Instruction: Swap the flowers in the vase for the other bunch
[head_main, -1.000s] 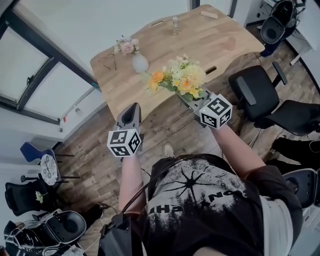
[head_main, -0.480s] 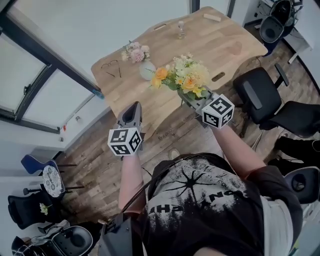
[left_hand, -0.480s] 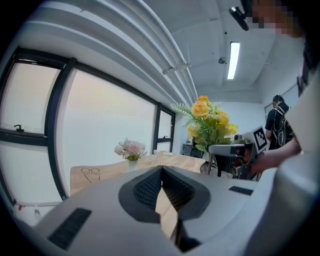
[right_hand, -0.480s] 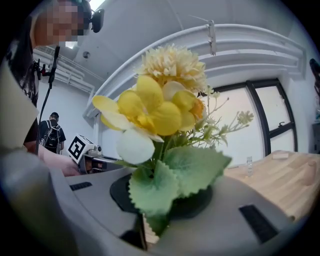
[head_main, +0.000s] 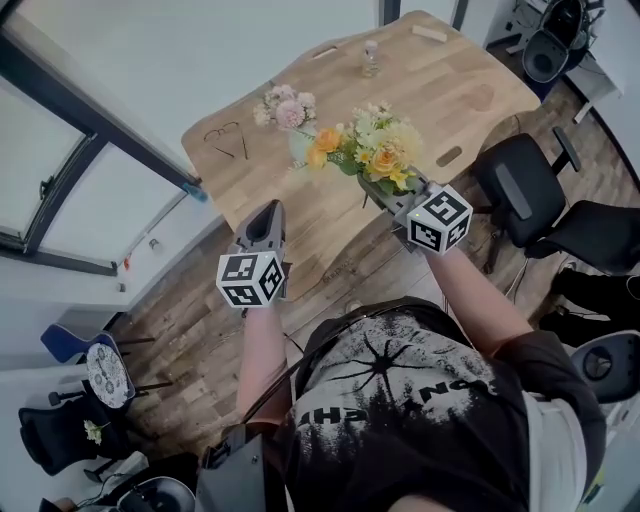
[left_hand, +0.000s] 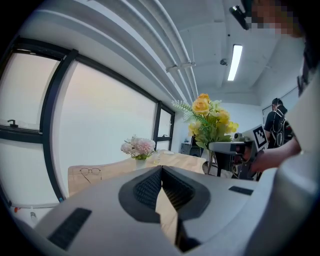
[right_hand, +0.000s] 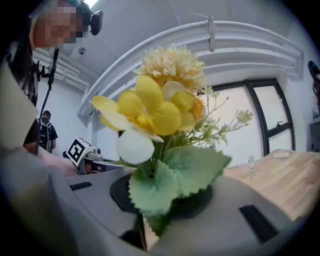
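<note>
Head view puts the vase (head_main: 298, 148) on the table (head_main: 450, 90), farther off than both grippers and between their lines. The pink bunch (head_main: 285, 105) stands upright in it, stems vertical. The left gripper (head_main: 262, 220), pressed together with nothing in it, points at the vase from the near left. It looks the closer, free one for lifting the pink bunch straight up. The right gripper (head_main: 385, 195) pinches the stems of the yellow bunch (head_main: 372, 150), whose heads sit just right of the vase. No writing reads, only square markers on the cubes (head_main: 438, 220).
</note>
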